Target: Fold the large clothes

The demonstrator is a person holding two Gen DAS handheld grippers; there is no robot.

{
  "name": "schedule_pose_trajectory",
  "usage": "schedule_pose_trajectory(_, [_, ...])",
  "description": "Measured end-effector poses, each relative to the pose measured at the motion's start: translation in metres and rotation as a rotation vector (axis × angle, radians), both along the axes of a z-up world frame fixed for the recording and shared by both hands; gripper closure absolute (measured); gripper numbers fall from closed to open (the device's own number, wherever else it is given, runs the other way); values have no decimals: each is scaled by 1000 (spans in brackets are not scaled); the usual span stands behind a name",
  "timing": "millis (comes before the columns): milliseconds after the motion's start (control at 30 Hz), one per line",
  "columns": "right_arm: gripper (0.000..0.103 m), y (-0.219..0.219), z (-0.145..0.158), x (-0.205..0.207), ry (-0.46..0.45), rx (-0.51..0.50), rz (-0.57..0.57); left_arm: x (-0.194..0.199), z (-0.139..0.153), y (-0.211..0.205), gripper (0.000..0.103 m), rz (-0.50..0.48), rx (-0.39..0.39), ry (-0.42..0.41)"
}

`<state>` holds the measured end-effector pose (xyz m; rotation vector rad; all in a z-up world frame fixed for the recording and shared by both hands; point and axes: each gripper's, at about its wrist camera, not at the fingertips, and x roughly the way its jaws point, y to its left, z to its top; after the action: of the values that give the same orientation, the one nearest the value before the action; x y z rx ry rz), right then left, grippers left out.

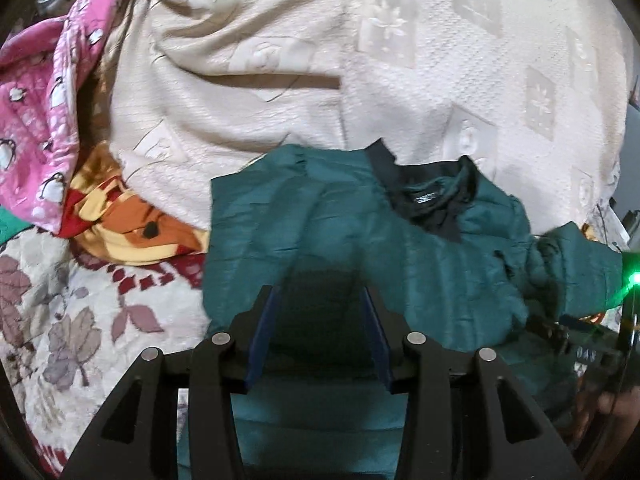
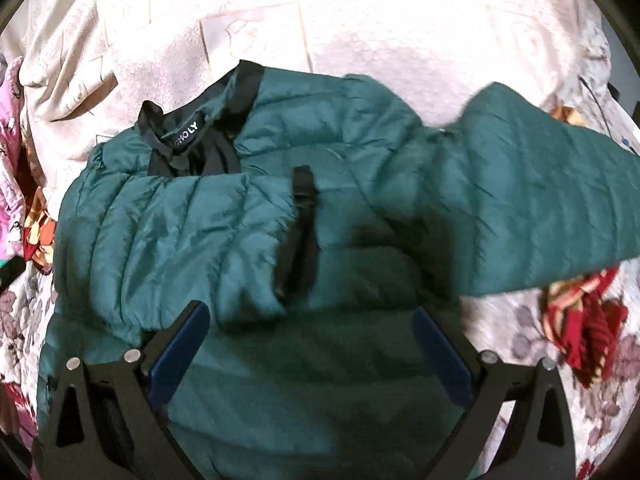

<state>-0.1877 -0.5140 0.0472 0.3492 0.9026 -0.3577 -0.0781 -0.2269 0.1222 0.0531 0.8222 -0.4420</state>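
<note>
- The green puffer jacket (image 2: 320, 208) lay on the cream bedspread (image 2: 360, 32), one sleeve (image 2: 200, 232) folded across its chest.
- Our left gripper (image 1: 320, 312) stood part open, the right gripper (image 2: 312, 340) wide, both empty.
- We judged the other sleeve (image 2: 540, 200) next: pinch near its cuff, lay it flat across.

A black neck label (image 2: 187, 139) sewn inside the collar of the green jacket (image 2: 224, 216) carries white capitals, of which "HOLY" can be read in the right wrist view; anything before those letters is too blurred to tell. In the left wrist view the same label (image 1: 426, 199) shows only an unreadable white smear.
</note>
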Motion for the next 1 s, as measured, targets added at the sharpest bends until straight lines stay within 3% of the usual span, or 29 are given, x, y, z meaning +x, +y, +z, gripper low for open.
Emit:
schedule_pose_trajectory(300, [1, 1, -27, 56, 35, 45, 20, 12, -12, 16, 78, 37, 15, 17])
schedule_pose_trajectory(333, [11, 2, -34, 60, 34, 70, 37, 14, -14, 16, 78, 41, 16, 17])
schedule_pose_trajectory(367, [39, 3, -37, 61, 14, 89, 55, 16, -16, 16, 78, 44, 17, 18])
schedule_pose_trajectory(433, [76, 4, -34, 62, -28, 109, 86, 23, -19, 14, 78, 51, 18, 24])
schedule_pose_trajectory(467, [81, 6, -27, 60, -48, 87, 94, 26, -21, 12, 78, 56, 16, 27])
schedule_pose_trajectory(633, [84, 8, 15, 46, -177, -124, 97, 46, -34, -5, 78, 65, -7, 56])
schedule_pose_trajectory(700, [84, -3, 22, 47, -195, -161, 68, 55, -44, -14, 78, 73, 8, 81])
schedule_pose_trajectory(900, [83, -25, -20, 70, -79, -161, 21, 68, -73, -26, 78, 88, 34, 127])
schedule_pose_trajectory(1000, [70, -25, -28, 76, -44, -164, 3, 66, -76, -28, 78, 98, 47, 111])
